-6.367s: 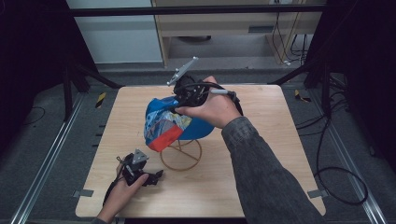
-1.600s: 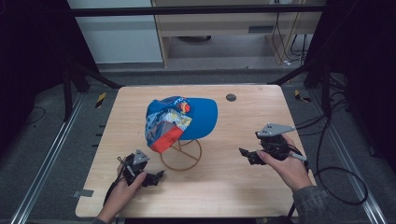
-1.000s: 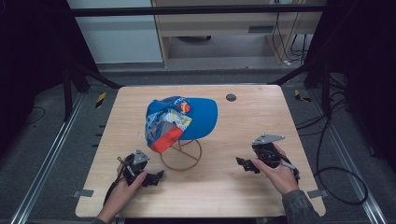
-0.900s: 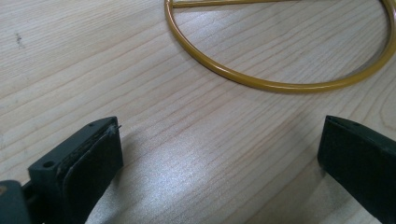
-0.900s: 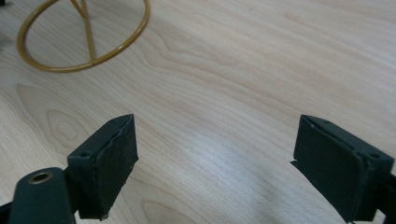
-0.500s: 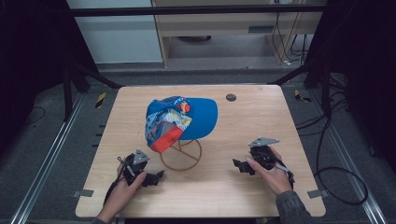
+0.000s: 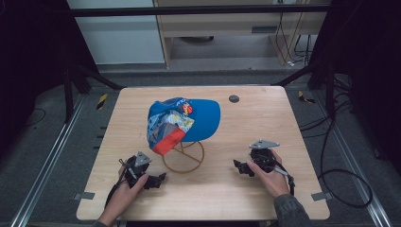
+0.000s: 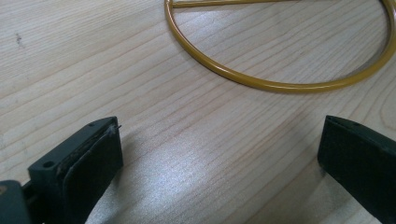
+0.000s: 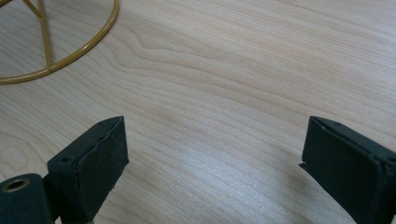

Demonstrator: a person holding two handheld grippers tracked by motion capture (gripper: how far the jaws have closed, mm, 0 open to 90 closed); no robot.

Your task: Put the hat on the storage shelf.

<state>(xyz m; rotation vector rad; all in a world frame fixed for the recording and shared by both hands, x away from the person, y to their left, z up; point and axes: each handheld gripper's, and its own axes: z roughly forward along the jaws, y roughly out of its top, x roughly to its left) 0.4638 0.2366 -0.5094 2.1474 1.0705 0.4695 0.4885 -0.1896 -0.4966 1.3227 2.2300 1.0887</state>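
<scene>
A blue cap (image 7: 187, 120), patterned in several colours on the side facing the camera, is sitting on a gold wire stand (image 7: 183, 156) near the middle of a light wooden table (image 7: 265, 118). The stand's round base ring is lying flat on the table, and the cap is covering its upper part, with the brim pointing toward the table's right side. A small dark round disc (image 7: 233, 99) is lying on the table beyond the cap, well apart from it.

The left claw (image 7: 158, 178) is resting low at the near left of the table, held in the person's left hand (image 7: 124, 194) and pointing toward the base ring. In the left gripper view, the left claw (image 8: 219, 158) is standing with its jaws wide apart over bare wood, nothing between them, and the curved edge of the ring is lying just ahead.

The right claw (image 7: 238, 166) is resting at the near right of the table, held in the person's right hand (image 7: 270, 174), with a grey three-cornered plate (image 7: 264, 144) on top and a cable trailing back along the sleeve. In the right gripper view, the right claw (image 9: 212, 154) is likewise standing with jaws wide apart and gripping nothing, with part of the ring and its spokes showing at the upper left.

Both claws are lying apart from the cap and the stand.
</scene>
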